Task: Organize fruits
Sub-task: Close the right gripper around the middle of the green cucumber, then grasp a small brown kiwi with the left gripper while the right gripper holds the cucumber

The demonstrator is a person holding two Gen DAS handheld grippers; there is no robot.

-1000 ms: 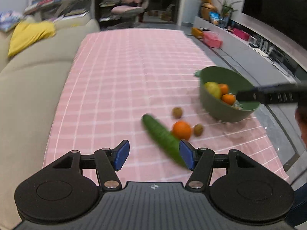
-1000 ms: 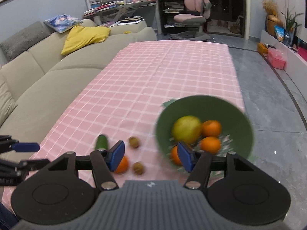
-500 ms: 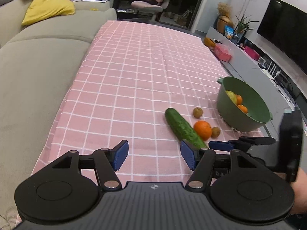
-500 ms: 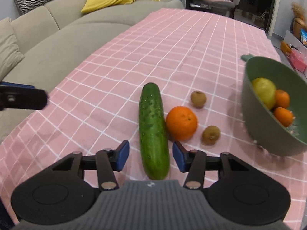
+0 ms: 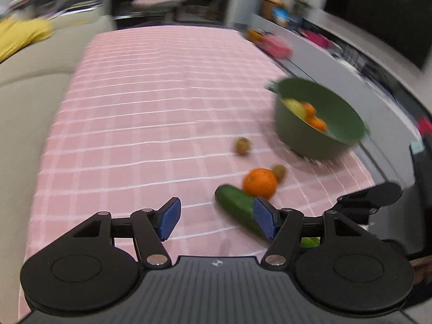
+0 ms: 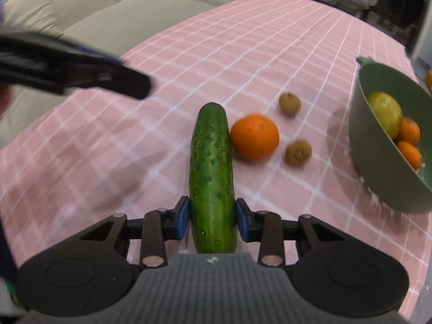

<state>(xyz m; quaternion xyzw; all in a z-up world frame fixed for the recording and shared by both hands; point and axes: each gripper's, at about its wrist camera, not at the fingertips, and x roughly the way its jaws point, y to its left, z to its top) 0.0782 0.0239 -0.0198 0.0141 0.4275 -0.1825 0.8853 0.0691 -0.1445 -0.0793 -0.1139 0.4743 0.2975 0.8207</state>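
A green cucumber lies on the pink checked tablecloth. My right gripper is shut on its near end, both blue pads touching its sides. An orange touches the cucumber's right side, with two kiwis beyond. A green bowl at the right holds a pear and oranges. My left gripper is open and empty above the cloth, left of the cucumber; the orange and the bowl show there too.
A beige sofa runs along the table's left side with a yellow cushion. A TV stand with small items lies at the right. The left gripper's arm crosses the right wrist view's upper left.
My right gripper moved forward around the cucumber and closed on it. My left gripper swung to the right, and its view is blurred by motion.
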